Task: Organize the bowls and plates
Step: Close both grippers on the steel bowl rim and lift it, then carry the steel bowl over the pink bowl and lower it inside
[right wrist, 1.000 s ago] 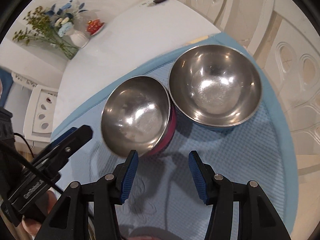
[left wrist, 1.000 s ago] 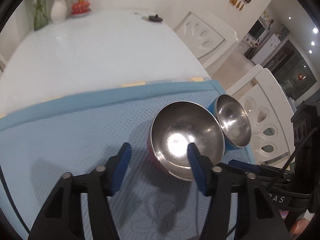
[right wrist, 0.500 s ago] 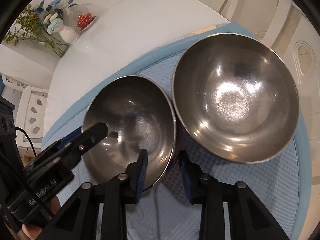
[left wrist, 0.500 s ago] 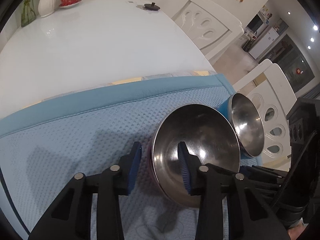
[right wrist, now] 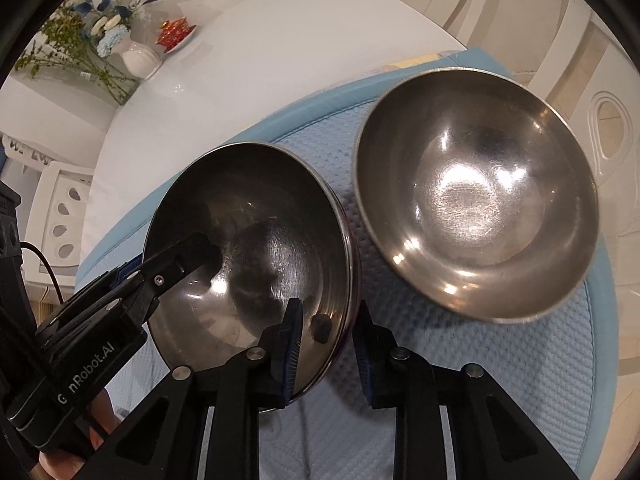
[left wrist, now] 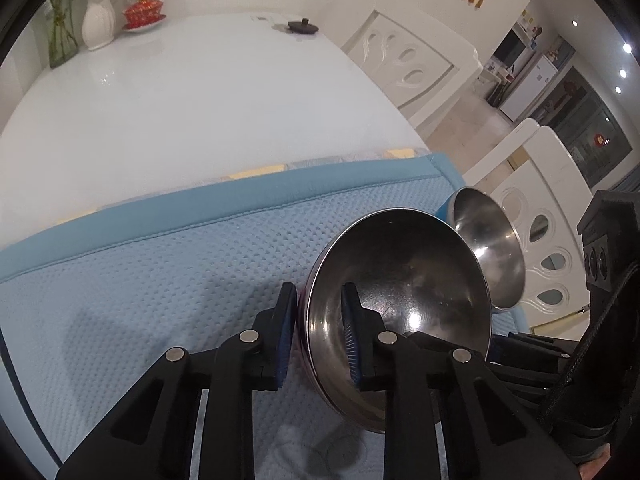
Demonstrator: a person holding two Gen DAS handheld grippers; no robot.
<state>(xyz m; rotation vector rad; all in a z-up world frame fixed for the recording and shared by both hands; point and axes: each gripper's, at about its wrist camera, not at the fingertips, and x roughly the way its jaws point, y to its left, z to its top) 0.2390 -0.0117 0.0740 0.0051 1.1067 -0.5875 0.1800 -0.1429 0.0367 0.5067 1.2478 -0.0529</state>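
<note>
Both bowls, the magenta-walled bowl (right wrist: 256, 248) and the blue-walled bowl (right wrist: 476, 216), show brushed, glossy steel inside, the mat (left wrist: 160, 280) is waffle-textured light-blue cloth, and the white worktop (left wrist: 192, 96) looks smooth and glossy.

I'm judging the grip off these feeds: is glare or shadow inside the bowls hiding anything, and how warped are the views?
Left wrist view: the pink-sided bowl is dark inside with one small glare spot; the left gripper straddles its rim, sharp. Right wrist view: the blue-sided bowl has broad glare at its bottom; the right gripper is sharp. Both views: heavy fisheye bending, black corners.
</note>
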